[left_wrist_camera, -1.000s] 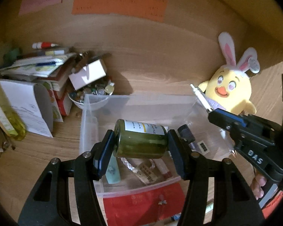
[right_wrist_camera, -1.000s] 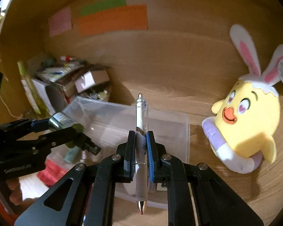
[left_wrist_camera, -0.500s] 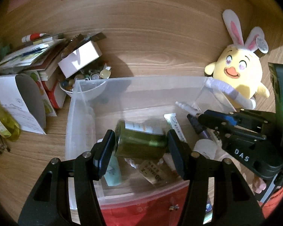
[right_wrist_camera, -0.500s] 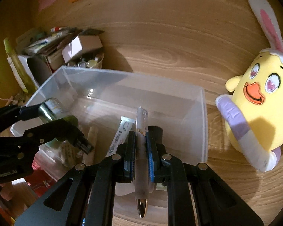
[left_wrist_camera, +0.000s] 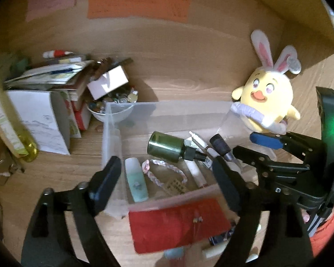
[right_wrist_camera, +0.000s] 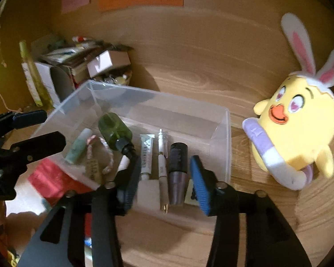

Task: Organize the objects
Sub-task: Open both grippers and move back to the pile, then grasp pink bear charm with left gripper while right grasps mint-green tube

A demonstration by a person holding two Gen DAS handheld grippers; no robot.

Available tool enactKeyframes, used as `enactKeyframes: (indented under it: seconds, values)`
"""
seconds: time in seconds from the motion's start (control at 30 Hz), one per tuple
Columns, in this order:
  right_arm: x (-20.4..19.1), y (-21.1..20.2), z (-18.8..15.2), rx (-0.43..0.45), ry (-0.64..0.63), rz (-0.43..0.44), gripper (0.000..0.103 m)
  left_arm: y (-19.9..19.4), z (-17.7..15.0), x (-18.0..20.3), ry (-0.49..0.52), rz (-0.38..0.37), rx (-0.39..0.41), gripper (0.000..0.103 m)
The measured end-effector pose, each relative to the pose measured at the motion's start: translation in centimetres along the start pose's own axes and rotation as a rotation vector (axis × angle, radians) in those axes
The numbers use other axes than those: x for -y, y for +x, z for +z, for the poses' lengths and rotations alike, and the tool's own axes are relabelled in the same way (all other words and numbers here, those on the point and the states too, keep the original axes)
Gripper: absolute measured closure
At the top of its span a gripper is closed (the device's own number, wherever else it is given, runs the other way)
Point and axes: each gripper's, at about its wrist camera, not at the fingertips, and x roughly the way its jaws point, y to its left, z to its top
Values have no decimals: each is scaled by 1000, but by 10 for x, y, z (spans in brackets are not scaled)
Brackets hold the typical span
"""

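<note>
A clear plastic bin (left_wrist_camera: pixel 167 106) (right_wrist_camera: pixel 160 95) stands on the wooden desk. A green bottle with a black cap (left_wrist_camera: pixel 167 147) (right_wrist_camera: pixel 114 131) lies loose inside it. My left gripper (left_wrist_camera: pixel 165 178) (right_wrist_camera: pixel 35 131) hovers over the bin's near left side, jaws opening wide, nothing between the pads. A white pen (right_wrist_camera: pixel 162 169) lies on the bin floor. My right gripper (right_wrist_camera: pixel 164 171) (left_wrist_camera: pixel 256 146) is above it with jaws opening. The pen shows between the pads, but neither touches it.
The bin also holds a mint tube (left_wrist_camera: pixel 137 182), a braided cord (left_wrist_camera: pixel 167 171), a white tube (right_wrist_camera: pixel 145 155) and a dark tube (right_wrist_camera: pixel 178 169). A yellow plush chick (left_wrist_camera: pixel 265 102) sits right of it, a red pouch (left_wrist_camera: pixel 176 224) in front, stacked papers and a bowl (left_wrist_camera: pixel 111 111) at left.
Both grippers dipped into the bin and came back up a little. The left let go of the green bottle and the right let go of the pen; both now lie in the bin.
</note>
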Motion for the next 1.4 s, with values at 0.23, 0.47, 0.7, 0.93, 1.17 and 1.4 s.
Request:
enactKeyframes:
  seconds: [0.23, 0.47, 0.7, 0.93, 1.17, 1.4]
  values:
    - [-10, -44, -17, 85, -20, 36, 37, -36, -21, 0, 14, 19, 44, 7]
    - [-23, -54, -52, 57, -30, 113, 36, -49, -57, 1, 41, 39, 11, 7]
    - [-39, -37, -91, -51, -50, 216, 36, -37, -96, 0, 52, 24, -92, 7]
    - [-57, -17, -109, -123, -116, 229, 43, -19, -116, 7, 66, -3, -171, 27]
    - [-51, -16, -112, -140, -123, 233, 76, -7, -119, 17, 106, -17, -214, 44]
    - [-38, -29, -120, -131, -131, 194, 84, -4, -122, 27, 185, 12, -212, 69]
